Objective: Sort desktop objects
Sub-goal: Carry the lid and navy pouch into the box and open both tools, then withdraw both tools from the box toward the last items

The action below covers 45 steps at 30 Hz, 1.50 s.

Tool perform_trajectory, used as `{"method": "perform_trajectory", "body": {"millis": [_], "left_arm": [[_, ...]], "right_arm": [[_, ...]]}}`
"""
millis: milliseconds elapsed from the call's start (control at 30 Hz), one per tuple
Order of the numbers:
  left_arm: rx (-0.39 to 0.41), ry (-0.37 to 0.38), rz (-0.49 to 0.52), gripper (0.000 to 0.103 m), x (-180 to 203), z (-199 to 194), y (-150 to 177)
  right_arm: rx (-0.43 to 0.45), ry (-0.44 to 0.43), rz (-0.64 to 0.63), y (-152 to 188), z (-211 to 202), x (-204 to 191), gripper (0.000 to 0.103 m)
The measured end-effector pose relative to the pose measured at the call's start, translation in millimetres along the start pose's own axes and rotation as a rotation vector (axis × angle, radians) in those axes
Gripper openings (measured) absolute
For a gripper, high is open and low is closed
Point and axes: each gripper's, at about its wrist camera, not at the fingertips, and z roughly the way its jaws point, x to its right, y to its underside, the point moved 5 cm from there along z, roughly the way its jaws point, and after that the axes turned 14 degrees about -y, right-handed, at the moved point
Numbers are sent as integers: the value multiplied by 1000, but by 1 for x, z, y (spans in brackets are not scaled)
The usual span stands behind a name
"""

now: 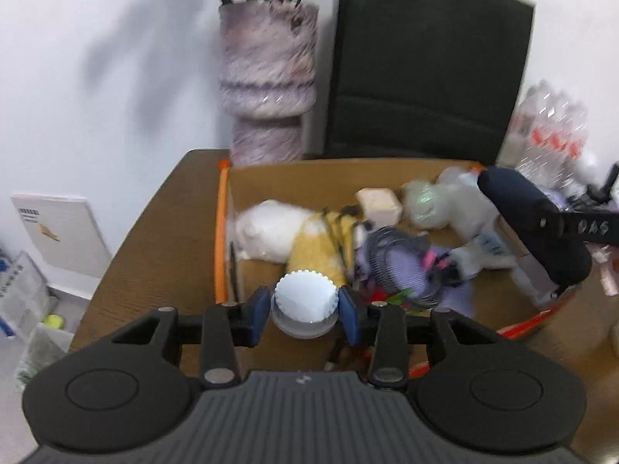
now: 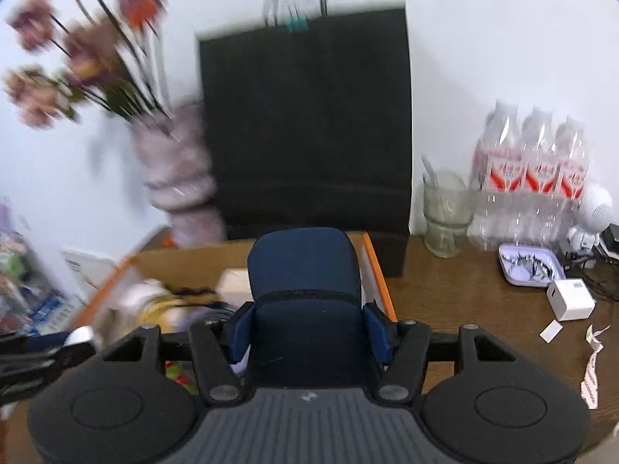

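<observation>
While poised above cardboard box (image 1: 309, 178), left gripper (image 1: 305, 307) clenched on white-capped jar (image 1: 303, 301), right gripper (image 2: 309, 328) clamping dark blue case (image 2: 305, 270), both items between respective pads.

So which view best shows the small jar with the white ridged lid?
The left wrist view: the small clear jar with the white ridged lid sits centred between the left gripper's blue pads. The right wrist view shows only a blurred glimpse of that gripper at its left edge.

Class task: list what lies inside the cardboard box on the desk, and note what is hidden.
Inside the cardboard box: a white bag, a yellow pouch, a beige block, a small purple fan and clear wrappers. The dark pouch and left gripper cover the rest.
</observation>
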Motion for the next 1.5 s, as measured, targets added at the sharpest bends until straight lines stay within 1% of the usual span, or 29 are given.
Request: {"method": "perform_trajectory", "body": {"millis": [33,67,133,167,200,267,300,333,400,433,467,500,533,600,633,667,700,800,933,1067,1133,1200,1300,1367,1400,1467,1500], "left_arm": [[2,-5,14,43,1,4,2],[1,-5,23,48,1,8,5],[7,4,39,49,1,13,10],[25,-5,57,49,2,13,12],[36,-17,80,50,4,13,14],[47,-29,116,55,9,13,15],[40,-26,120,57,10,13,16],[29,-14,115,61,10,13,15],[10,8,88,70,7,10,8],[11,9,76,76,5,6,4],[15,9,65,79,2,1,-1],[18,8,59,80,0,-3,-5],[22,12,52,83,-3,-9,-11],[23,23,34,91,-8,-23,-21],[21,27,23,98,-10,-29,-25],[17,29,17,101,-12,-34,-29],[7,30,12,101,-14,-40,-33],[-34,12,11,102,-18,-57,-38],[-30,4,-15,103,-25,-83,-32],[-14,-12,-11,103,-26,-102,-14],[22,-7,-28,103,-27,-114,0],[62,-10,-23,103,-26,-124,18],[103,-63,-46,103,-25,-133,47],[110,-68,-76,103,-25,-139,68],[114,-58,-87,103,-24,-142,80],[118,-61,-86,103,-19,-149,103],[126,-62,-79,103,-17,-153,117]], "right_arm": [[-29,17,-9,6,12,1,58],[-56,26,-22,14,23,0,58],[-116,46,-37,30,40,-1,58],[-139,57,-41,38,47,-1,58],[-127,79,-83,40,47,-6,58],[-146,91,-47,42,47,-7,59],[-167,91,-8,39,48,-4,60],[-195,90,34,34,47,0,61],[-254,74,87,29,50,5,67],[-284,72,88,28,50,4,72],[-315,67,98,25,50,5,81],[-330,53,113,21,47,6,81],[-329,35,133,15,40,6,81],[-296,4,153,-3,22,4,81],[-275,-10,155,-13,11,2,82],[-254,-21,153,-22,0,-2,84],[-242,-28,144,-30,-9,-6,87],[-232,-37,116,-43,-32,-20,88],[-217,-55,82,-40,-57,-39,88],[-187,-69,47,-19,-75,-50,88],[-154,-68,32,-3,-85,-54,89],[-102,-69,-3,17,-96,-60,89],[-31,-46,-81,54,-110,-72,89],[16,-30,-135,81,-120,-80,89],[36,-29,-161,96,-125,-84,89],[59,-16,-196,124,-134,-91,89],[56,-11,-201,137,-138,-93,89]]}}
